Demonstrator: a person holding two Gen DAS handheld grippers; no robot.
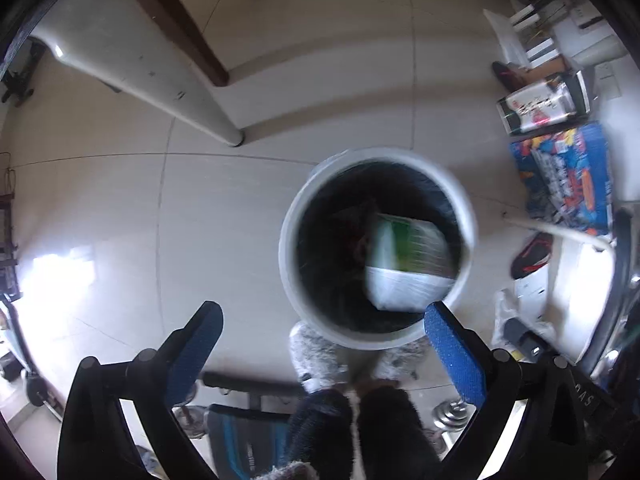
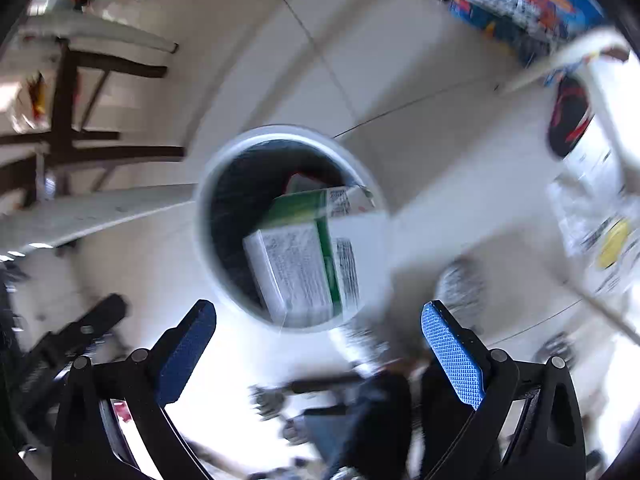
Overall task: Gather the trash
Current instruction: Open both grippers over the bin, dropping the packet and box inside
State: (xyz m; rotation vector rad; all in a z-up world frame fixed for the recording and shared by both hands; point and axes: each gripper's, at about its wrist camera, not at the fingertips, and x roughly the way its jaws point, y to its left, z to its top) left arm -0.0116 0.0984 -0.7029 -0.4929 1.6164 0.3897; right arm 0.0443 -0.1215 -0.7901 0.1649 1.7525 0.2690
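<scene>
A round white trash bin (image 1: 288,240) with a black liner stands on the tiled floor. Inside it lies a green and white carton (image 1: 408,248) on a white piece of packaging (image 1: 404,288). My left gripper (image 1: 323,312) points straight down over the bin's near rim, open and with nothing between its blue pads. In the right wrist view the bin (image 2: 200,216) is blurred, and the printed carton (image 2: 296,268) fills the right half of its mouth. Just above it, my right gripper (image 2: 318,308) is open and holds nothing.
A white table leg (image 1: 160,80) and a brown wooden leg (image 1: 188,36) stand beyond the bin. A blue printed box (image 1: 568,176), a black shoe (image 1: 532,256) and a pale stick (image 1: 560,232) lie to the right. The person's furry slippers (image 1: 316,356) are beside the bin, near a dumbbell (image 1: 452,412).
</scene>
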